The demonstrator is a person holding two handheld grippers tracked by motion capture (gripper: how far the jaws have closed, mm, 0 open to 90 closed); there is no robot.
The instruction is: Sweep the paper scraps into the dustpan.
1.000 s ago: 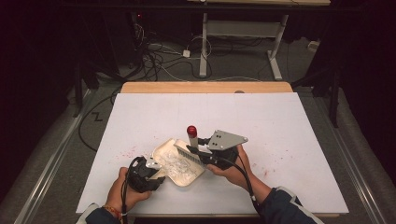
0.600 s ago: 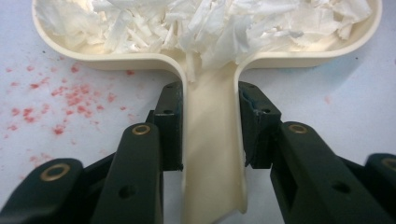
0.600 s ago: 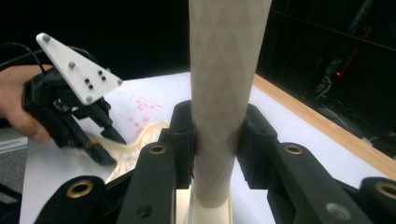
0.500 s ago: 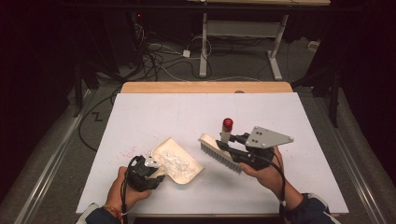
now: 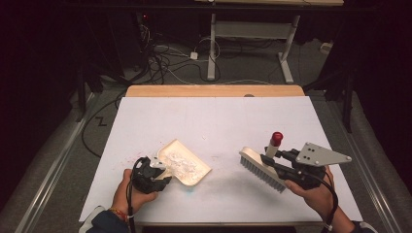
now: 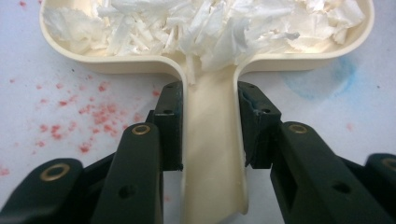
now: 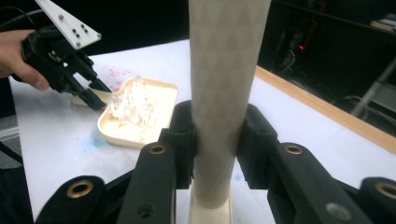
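Left tongs (image 5: 158,174), lower left of the high view, are clamped on the handle of the dustpan (image 5: 187,162), which sits on the white bench (image 5: 214,116) full of white shreds (image 5: 180,164). Right tongs (image 5: 272,162), lower right, grip the brush (image 5: 262,167) by its handle, well apart from the pan.

Left gripper view: pads (image 6: 170,123) squeeze the cream handle at centre, shreds piled along the top.

Right gripper view: handle clenched upright at centre, dustpan at middle left.
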